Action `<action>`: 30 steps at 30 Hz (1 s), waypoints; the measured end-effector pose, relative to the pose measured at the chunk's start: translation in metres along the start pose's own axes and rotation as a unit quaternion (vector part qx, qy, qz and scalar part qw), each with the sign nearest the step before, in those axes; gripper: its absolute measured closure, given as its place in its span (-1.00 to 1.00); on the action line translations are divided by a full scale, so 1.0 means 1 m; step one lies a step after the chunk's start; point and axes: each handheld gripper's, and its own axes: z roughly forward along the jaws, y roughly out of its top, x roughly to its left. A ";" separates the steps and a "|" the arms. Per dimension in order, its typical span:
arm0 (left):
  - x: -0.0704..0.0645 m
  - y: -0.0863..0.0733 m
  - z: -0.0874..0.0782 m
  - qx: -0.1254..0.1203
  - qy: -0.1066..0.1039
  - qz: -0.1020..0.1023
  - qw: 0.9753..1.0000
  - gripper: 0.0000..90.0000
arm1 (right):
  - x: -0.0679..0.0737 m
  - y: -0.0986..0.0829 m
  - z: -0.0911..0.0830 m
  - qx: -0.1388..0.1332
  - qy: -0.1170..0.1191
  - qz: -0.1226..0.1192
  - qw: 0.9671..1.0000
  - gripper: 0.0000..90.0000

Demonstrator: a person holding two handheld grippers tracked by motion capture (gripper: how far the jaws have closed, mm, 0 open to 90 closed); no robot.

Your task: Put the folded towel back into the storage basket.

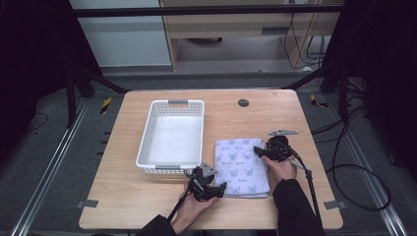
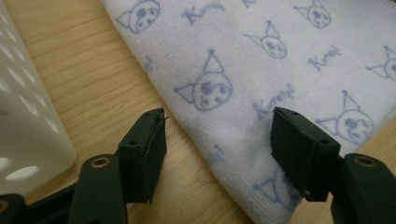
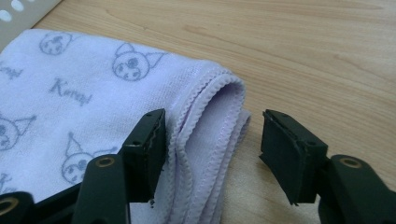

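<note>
I've got both tools spread wide: left tool (image 1: 222,188) straddling the one folded towel (image 1: 242,164) at its 7 o'clock corner, right tool (image 1: 255,150) at its 2 o'clock corner. One white basket (image 1: 147,142) sits at the towel's 9 o'clock on the surface (image 1: 123,196).

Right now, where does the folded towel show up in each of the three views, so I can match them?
High view: folded towel right of centre, beside the white basket.
Left gripper view: towel spreads across the top and right, one edge between the open jaws.
Right gripper view: towel at left, its folded corner between the open jaws.
Shared landmark: the white basket.
</note>
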 end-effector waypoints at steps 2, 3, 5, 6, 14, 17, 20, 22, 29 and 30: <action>0.000 0.000 0.000 0.000 -0.002 0.001 1.000 -0.21 | 0.000 -0.001 0.001 0.001 0.002 0.003 1.000 -0.07; 0.000 0.000 0.000 0.000 -0.005 0.001 1.000 -0.18 | -0.001 -0.001 0.002 0.003 0.004 0.009 1.000 -0.06; 0.000 0.000 0.000 0.001 -0.007 0.002 1.000 -0.12 | -0.001 -0.001 0.002 0.005 0.006 0.012 1.000 -0.04; 0.000 0.000 -0.001 0.002 -0.011 0.001 1.000 -0.12 | -0.001 -0.001 0.003 0.005 0.008 0.014 1.000 -0.04; 0.000 -0.001 -0.001 -0.003 -0.036 -0.007 0.999 0.23 | 0.000 -0.001 0.003 0.012 0.032 0.034 0.999 0.33; 0.000 0.000 -0.001 -0.002 -0.044 -0.019 0.999 0.39 | -0.001 0.000 0.003 0.016 0.043 0.047 0.998 0.44; 0.000 0.000 -0.002 -0.002 -0.048 -0.015 0.999 0.48 | 0.001 0.000 0.002 0.016 0.046 0.049 0.998 0.55; 0.000 0.000 -0.002 -0.004 -0.049 -0.015 0.999 0.56 | 0.002 0.000 0.002 0.015 0.044 0.043 0.998 0.59; 0.004 0.000 -0.005 -0.011 -0.061 -0.022 0.998 0.68 | 0.001 0.002 -0.001 0.015 0.050 0.053 0.997 0.69; 0.005 0.001 -0.005 -0.011 -0.064 -0.020 0.998 0.70 | 0.002 0.003 -0.003 0.012 0.049 0.051 0.997 0.71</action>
